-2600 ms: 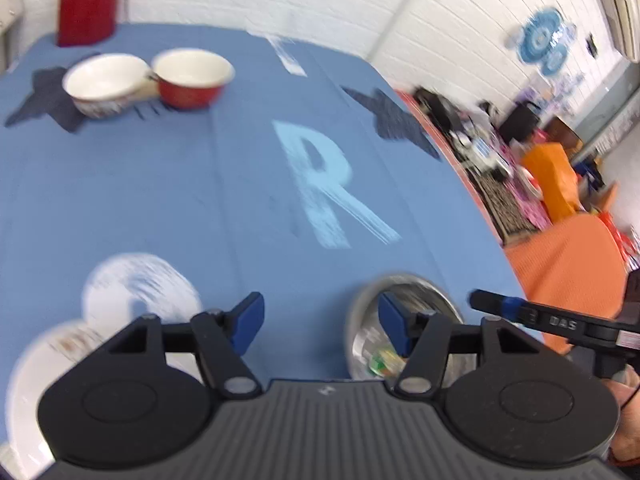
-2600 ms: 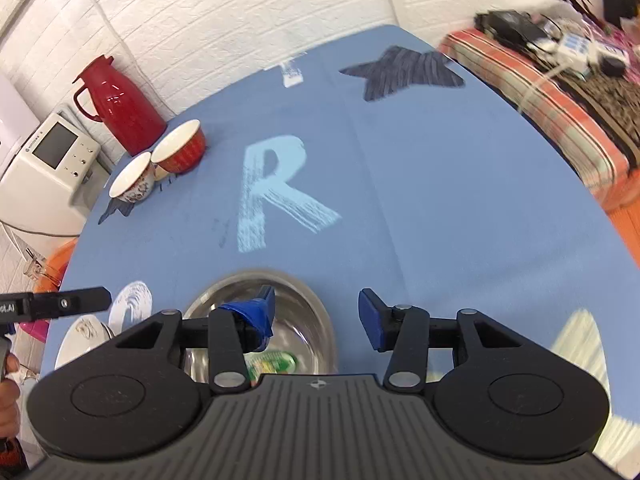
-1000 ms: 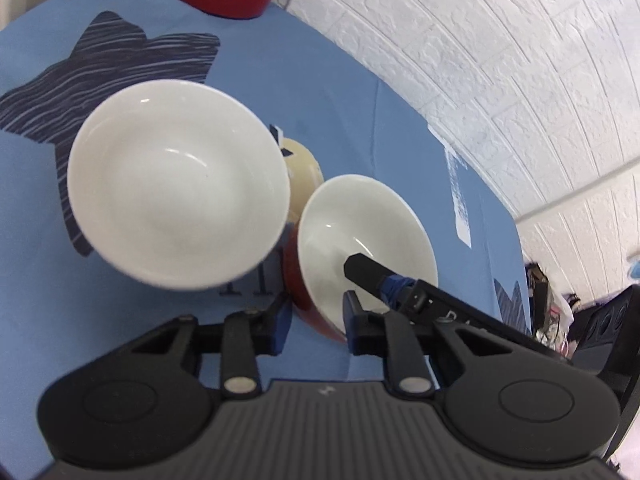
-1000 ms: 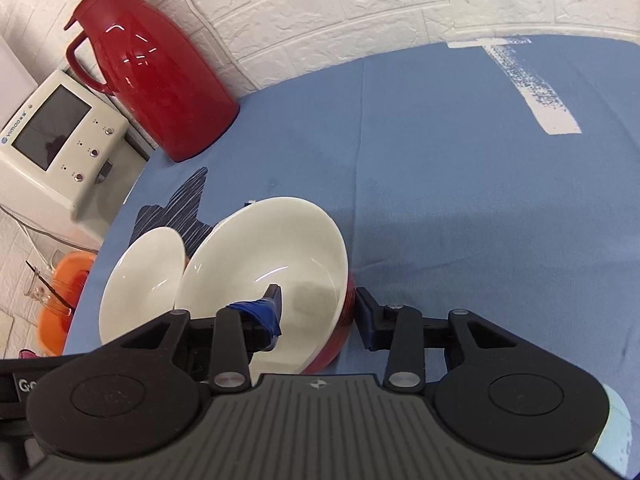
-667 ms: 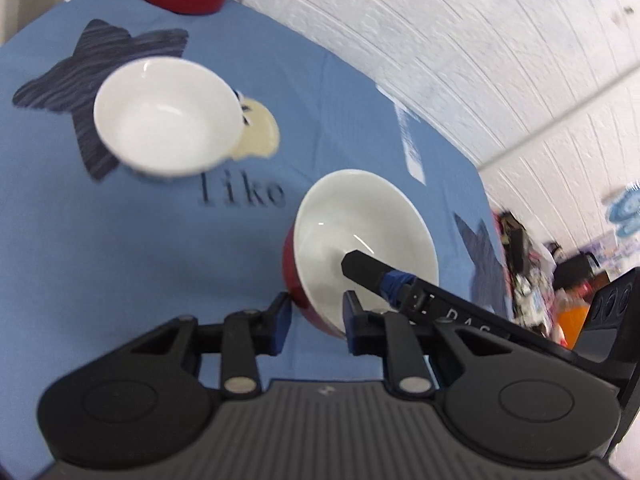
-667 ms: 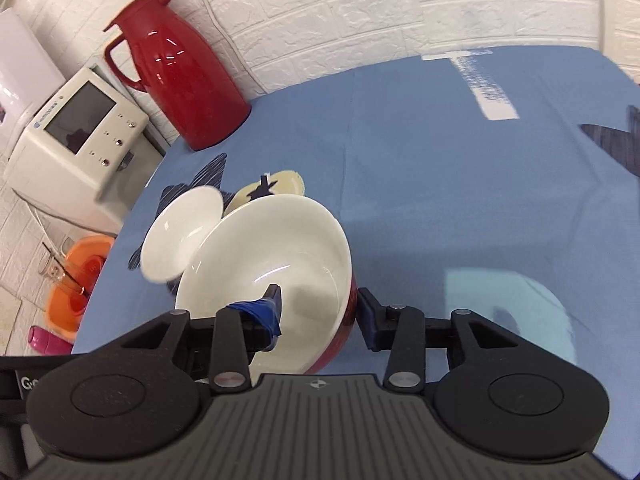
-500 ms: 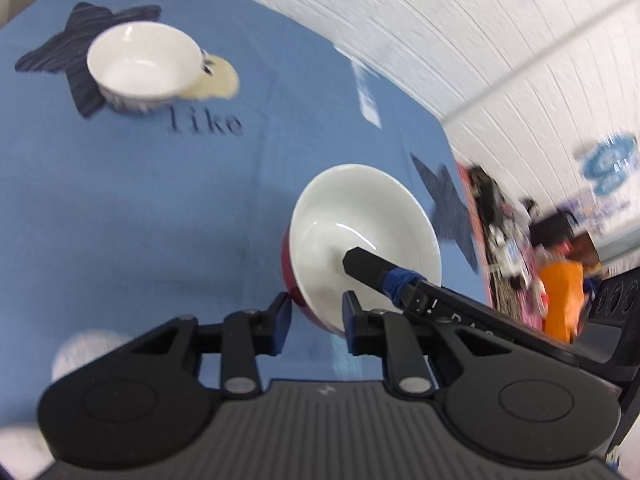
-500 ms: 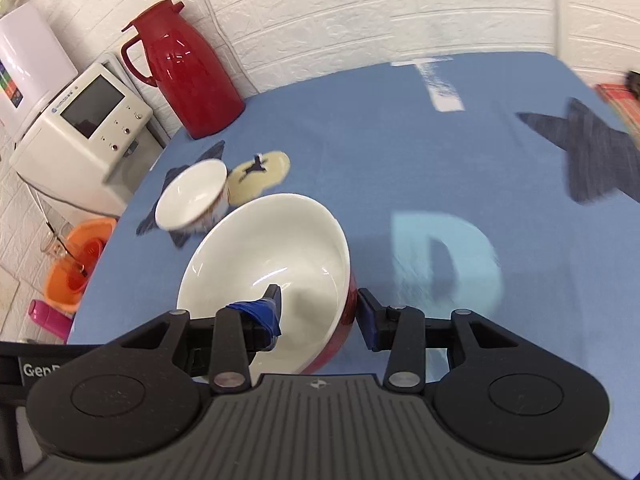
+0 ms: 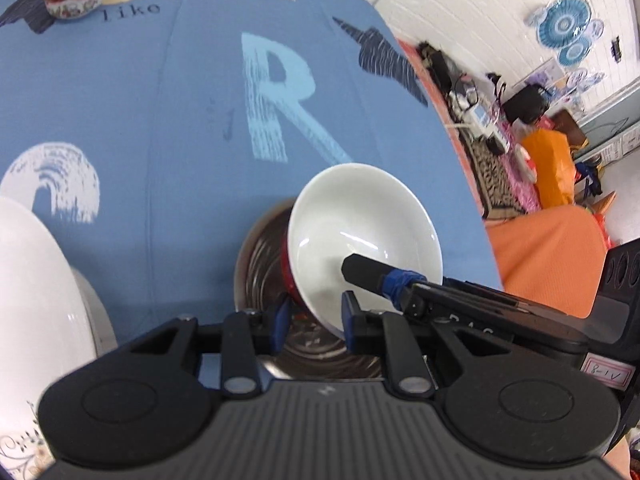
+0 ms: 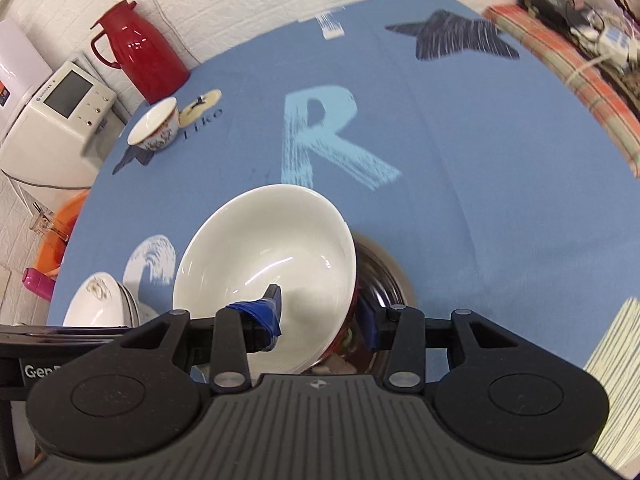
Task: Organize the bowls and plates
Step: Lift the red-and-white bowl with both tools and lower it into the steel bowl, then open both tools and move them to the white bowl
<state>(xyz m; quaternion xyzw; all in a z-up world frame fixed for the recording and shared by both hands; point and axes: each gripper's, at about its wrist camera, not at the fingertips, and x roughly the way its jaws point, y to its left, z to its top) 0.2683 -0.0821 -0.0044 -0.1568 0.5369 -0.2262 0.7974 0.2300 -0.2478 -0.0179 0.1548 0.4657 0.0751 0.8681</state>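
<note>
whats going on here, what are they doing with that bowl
A person with a gripper in each hand is tidying dishes on a blue tablecloth. The right gripper is clamped on the rim of a red bowl with a white inside, one finger inside and one outside, holding it over a steel bowl. The left gripper sits close by the same rim; whether it grips is unclear. A patterned bowl sits far off by a red jug, and white plates are stacked on the left.

The red bowl [image 10: 272,264], once beside the patterned bowl [image 10: 154,130] far back, now hangs over the steel bowl [image 10: 384,276]
</note>
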